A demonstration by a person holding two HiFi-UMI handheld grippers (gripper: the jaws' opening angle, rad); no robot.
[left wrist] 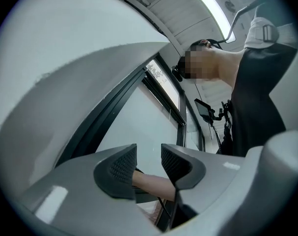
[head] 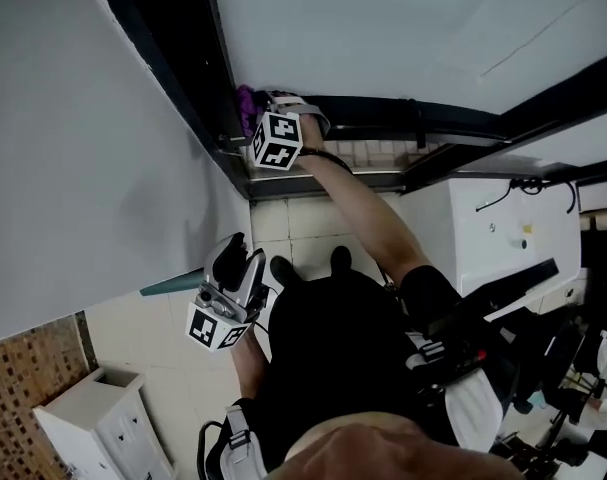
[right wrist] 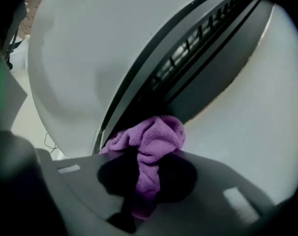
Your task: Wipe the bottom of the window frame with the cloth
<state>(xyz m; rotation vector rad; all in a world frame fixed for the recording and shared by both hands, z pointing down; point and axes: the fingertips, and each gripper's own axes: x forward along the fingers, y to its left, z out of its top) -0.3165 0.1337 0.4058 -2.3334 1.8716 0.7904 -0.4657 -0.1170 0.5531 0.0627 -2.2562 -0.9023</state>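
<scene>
A purple cloth (head: 246, 108) is pressed into the corner of the dark window frame (head: 188, 88), where its two dark rails meet. My right gripper (head: 255, 120) is shut on it, arm stretched out, marker cube facing the camera. In the right gripper view the cloth (right wrist: 156, 136) bunches out from between the jaws of the right gripper (right wrist: 148, 178) and touches the dark frame track (right wrist: 188, 58). My left gripper (head: 243, 252) hangs back near the person's body, away from the frame. In its own view the left gripper (left wrist: 149, 163) is open and holds nothing; a forearm shows behind the gap.
Pale glass panes (head: 73, 148) lie on both sides of the frame. Below are a tiled floor (head: 303, 223), a white box-like unit (head: 483, 238) at the right, a small white cabinet (head: 98, 423) at the lower left, and dark gear (head: 543, 368) at the lower right.
</scene>
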